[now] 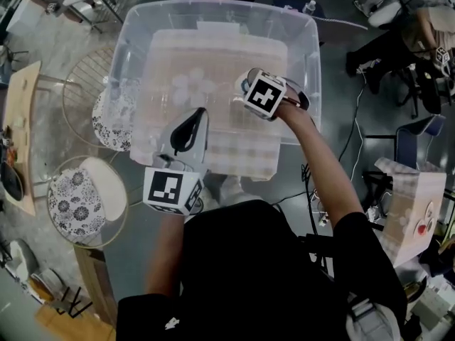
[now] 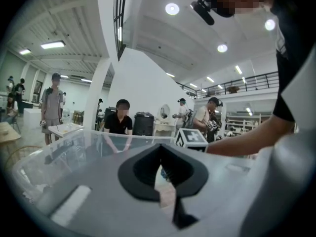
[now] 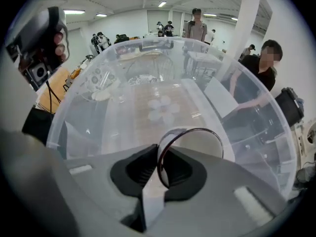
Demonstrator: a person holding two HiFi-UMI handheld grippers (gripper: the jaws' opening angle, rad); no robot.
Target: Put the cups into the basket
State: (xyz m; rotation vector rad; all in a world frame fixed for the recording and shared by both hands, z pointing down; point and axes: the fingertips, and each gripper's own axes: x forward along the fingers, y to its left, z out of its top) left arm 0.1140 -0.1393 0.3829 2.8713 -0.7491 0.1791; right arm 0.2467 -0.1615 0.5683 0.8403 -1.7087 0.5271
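A big clear plastic bin stands in front of me on a checked cloth. My right gripper hangs over the bin's right half and points steeply down into it. In the right gripper view the right gripper is shut on the rim of a white cup with a dark edge, held above the bin's wall. A cluster of pale round shapes lies on the bin's floor. My left gripper is level at the bin's near edge, its jaws together and empty.
Two wire chairs with flowered cushions stand to the left of the bin, beyond them a wooden table. A person sits at the bin's far side. A cardboard box and cables are on the right.
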